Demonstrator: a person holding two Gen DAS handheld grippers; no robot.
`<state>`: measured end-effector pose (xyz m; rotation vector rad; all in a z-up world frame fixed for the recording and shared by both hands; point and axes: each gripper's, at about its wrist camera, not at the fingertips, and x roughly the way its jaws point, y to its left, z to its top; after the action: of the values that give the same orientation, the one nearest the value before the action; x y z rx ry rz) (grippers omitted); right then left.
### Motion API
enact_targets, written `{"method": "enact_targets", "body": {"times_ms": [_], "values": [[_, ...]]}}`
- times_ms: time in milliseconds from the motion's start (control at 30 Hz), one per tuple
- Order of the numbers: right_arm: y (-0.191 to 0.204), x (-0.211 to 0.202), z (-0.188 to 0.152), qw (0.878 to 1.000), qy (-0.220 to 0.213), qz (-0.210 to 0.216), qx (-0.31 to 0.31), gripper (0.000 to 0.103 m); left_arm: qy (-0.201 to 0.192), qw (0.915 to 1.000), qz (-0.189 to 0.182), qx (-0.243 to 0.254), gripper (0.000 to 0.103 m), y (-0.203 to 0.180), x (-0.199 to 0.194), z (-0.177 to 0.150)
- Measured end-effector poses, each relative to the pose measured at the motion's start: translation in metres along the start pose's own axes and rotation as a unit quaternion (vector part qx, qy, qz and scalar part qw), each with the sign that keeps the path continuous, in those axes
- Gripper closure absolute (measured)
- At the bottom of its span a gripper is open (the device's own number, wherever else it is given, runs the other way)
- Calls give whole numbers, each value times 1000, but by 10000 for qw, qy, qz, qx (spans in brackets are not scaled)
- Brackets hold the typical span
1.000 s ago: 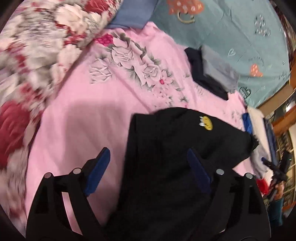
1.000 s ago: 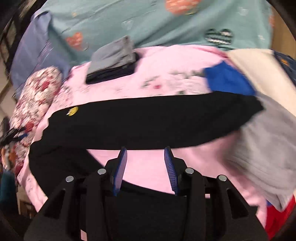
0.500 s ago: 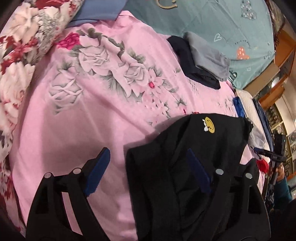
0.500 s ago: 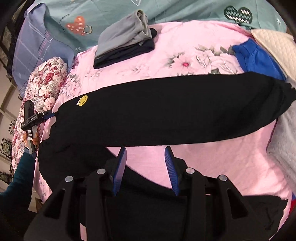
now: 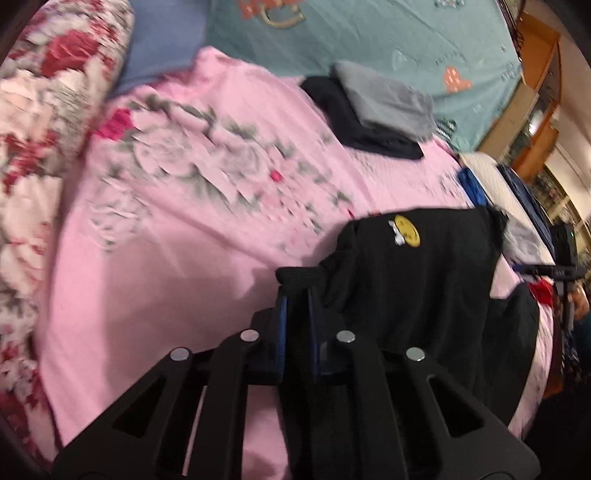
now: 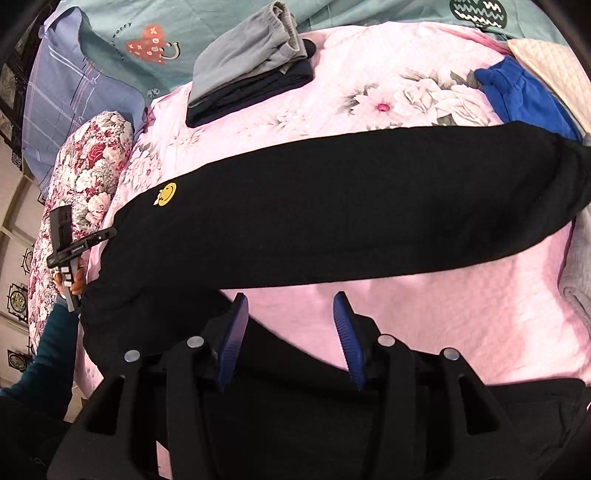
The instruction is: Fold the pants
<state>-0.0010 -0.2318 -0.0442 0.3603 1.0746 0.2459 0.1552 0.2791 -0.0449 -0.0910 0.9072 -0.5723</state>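
Note:
Black pants (image 6: 351,206) with a yellow smiley patch (image 6: 166,194) lie on the pink floral bedspread (image 6: 424,306), one leg stretched across the bed. In the left wrist view my left gripper (image 5: 295,295) is shut on the waistband edge of the black pants (image 5: 424,288), with a fold of black cloth between the blue pads. My right gripper (image 6: 290,306) is open, its blue pads (image 6: 236,332) over the lower black cloth, with nothing between them.
A folded grey and dark stack (image 6: 247,62) sits at the far side of the bed. A red floral pillow (image 5: 40,122) lies at the left. Blue (image 6: 524,96), cream and grey clothes pile at the right. The teal sheet (image 5: 388,33) lies behind.
My left gripper has closed from wide open onto the pants' waistband edge. My right gripper has stayed open and moved little.

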Motion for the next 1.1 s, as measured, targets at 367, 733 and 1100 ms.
{"method": "enact_targets", "body": {"times_ms": [367, 733, 1100], "values": [[-25, -20, -2, 9984, -413, -187, 344, 54, -544, 9712, 1937, -1279, 95, 22, -40, 37], [-110, -66, 13, 9858, -1083, -1003, 804, 54, 487, 9314, 3522, -780, 70, 27, 19, 31], [-236, -43, 90, 9663, -1128, -1952, 1243, 54, 524, 9230, 3561, -1360, 57, 32, 12, 19]]}}
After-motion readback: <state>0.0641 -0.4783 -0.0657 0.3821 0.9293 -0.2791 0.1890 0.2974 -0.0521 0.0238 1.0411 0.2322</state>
